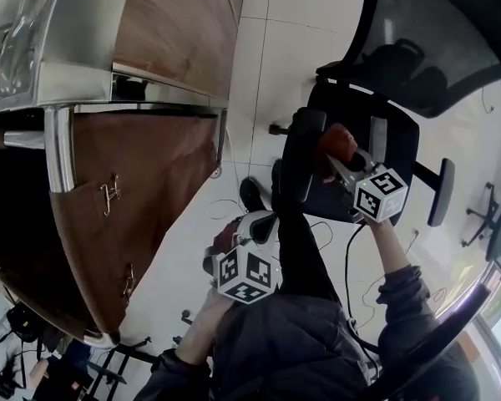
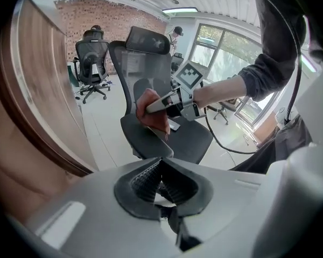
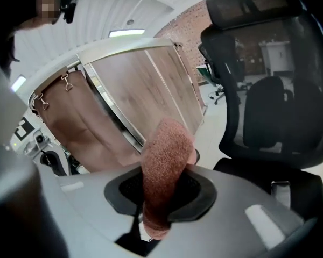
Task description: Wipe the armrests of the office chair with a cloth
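Observation:
A black mesh-backed office chair [image 1: 417,48] stands on the pale tiled floor. Its left armrest [image 1: 305,149] and right armrest [image 1: 441,192] flank the seat [image 1: 392,140]. My right gripper [image 1: 344,159] is shut on a reddish-brown cloth [image 1: 337,140], which it holds over the seat beside the left armrest. In the right gripper view the cloth [image 3: 164,171] sticks up between the jaws. The left gripper view shows the cloth [image 2: 153,114] against the chair [image 2: 151,52]. My left gripper [image 1: 255,221] hangs lower left of the chair, shut and empty, with its pads [image 2: 145,179] together.
A large wood-panelled cabinet [image 1: 150,182] with metal trim fills the left side. A black cable [image 1: 351,266] trails from the right gripper across the floor. Another office chair [image 2: 91,63] stands by the brick wall, and a chair base [image 1: 484,215] sits at far right. My dark-trousered leg [image 1: 305,257] is below the armrest.

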